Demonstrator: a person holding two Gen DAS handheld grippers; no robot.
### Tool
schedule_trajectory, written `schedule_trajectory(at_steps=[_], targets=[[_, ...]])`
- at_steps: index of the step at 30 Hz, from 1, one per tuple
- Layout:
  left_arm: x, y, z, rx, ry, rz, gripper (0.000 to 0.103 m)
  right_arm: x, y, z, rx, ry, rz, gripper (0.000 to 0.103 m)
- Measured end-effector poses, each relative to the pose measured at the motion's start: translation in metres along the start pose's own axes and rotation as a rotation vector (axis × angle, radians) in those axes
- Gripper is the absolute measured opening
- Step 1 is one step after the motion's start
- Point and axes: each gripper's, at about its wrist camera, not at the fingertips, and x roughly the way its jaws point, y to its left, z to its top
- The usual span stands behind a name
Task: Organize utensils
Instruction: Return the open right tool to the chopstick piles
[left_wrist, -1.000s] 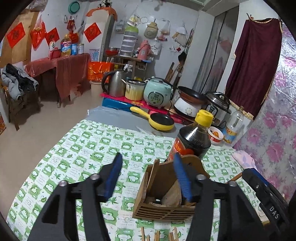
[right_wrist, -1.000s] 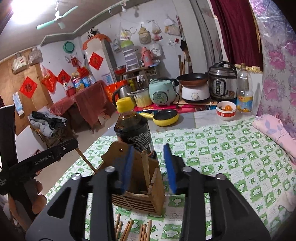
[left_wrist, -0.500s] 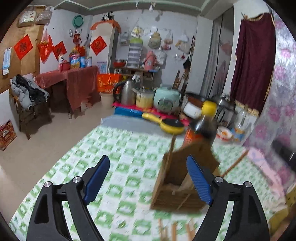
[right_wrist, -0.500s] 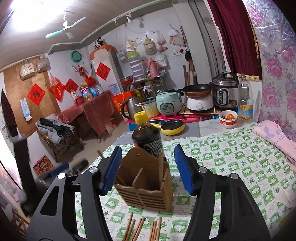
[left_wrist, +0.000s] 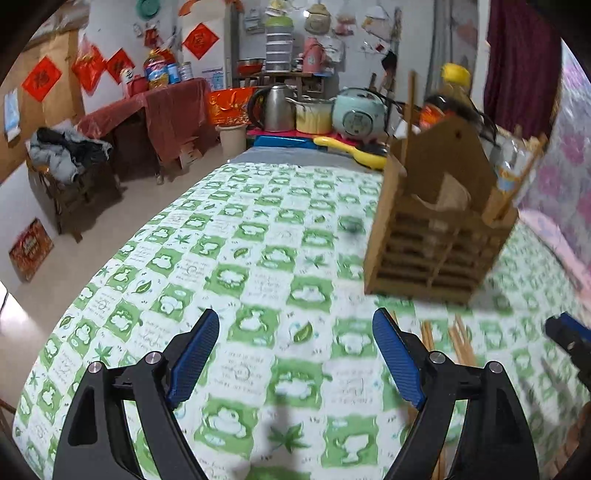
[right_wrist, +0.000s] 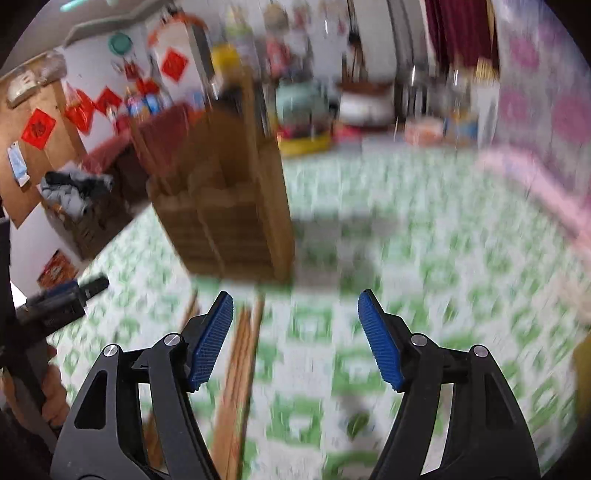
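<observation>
Pulling back empty, both the left gripper (left_wrist: 295, 354) and right gripper (right_wrist: 295, 332) have released the slatted wooden utensil holder (left_wrist: 439, 221); loose wooden chopsticks (right_wrist: 240, 354), lower centre, wait.

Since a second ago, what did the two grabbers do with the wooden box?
Both pulled back from the wooden box. The left gripper and right gripper opened wide and hold nothing now. The box, the dark bottle behind it and the chopsticks on the tablecloth stayed put.
</observation>
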Motion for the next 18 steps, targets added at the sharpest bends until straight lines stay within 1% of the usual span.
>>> schedule_trajectory(at_steps=[3, 5, 6, 8, 10, 13, 15, 16, 17, 18], targets=[[0.002, -0.010, -0.015, 0.048, 0.043, -0.039, 0.084, 0.002, -0.006, -0.011, 0.020, 0.040, 0.014, 0.069], [0.004, -0.017, -0.029, 0.077, 0.081, -0.073, 0.084, 0.000, -0.006, -0.016, 0.022, 0.042, 0.014, 0.069], [0.005, -0.021, -0.037, 0.098, 0.112, -0.091, 0.084, -0.001, -0.007, -0.018, 0.024, 0.040, 0.014, 0.069], [0.006, -0.027, -0.047, 0.127, 0.157, -0.139, 0.084, -0.002, -0.008, -0.024, 0.032, 0.043, 0.017, 0.069], [0.007, -0.033, -0.052, 0.152, 0.178, -0.169, 0.084, -0.003, -0.009, -0.027, 0.041, 0.048, 0.019, 0.069], [0.010, -0.040, -0.056, 0.186, 0.196, -0.170, 0.084, -0.003, -0.011, -0.030, 0.043, 0.050, 0.014, 0.069], [0.017, -0.044, -0.060, 0.204, 0.236, -0.163, 0.084, -0.005, -0.012, -0.033, 0.043, 0.053, 0.013, 0.069], [0.021, -0.046, -0.061, 0.212, 0.254, -0.155, 0.086, -0.005, -0.012, -0.033, 0.043, 0.054, 0.015, 0.069], [0.024, -0.046, -0.062, 0.208, 0.262, -0.147, 0.091, -0.005, -0.013, -0.034, 0.043, 0.055, 0.013, 0.069], [0.025, -0.044, -0.061, 0.202, 0.263, -0.138, 0.092, -0.005, -0.013, -0.033, 0.045, 0.056, 0.012, 0.069]])
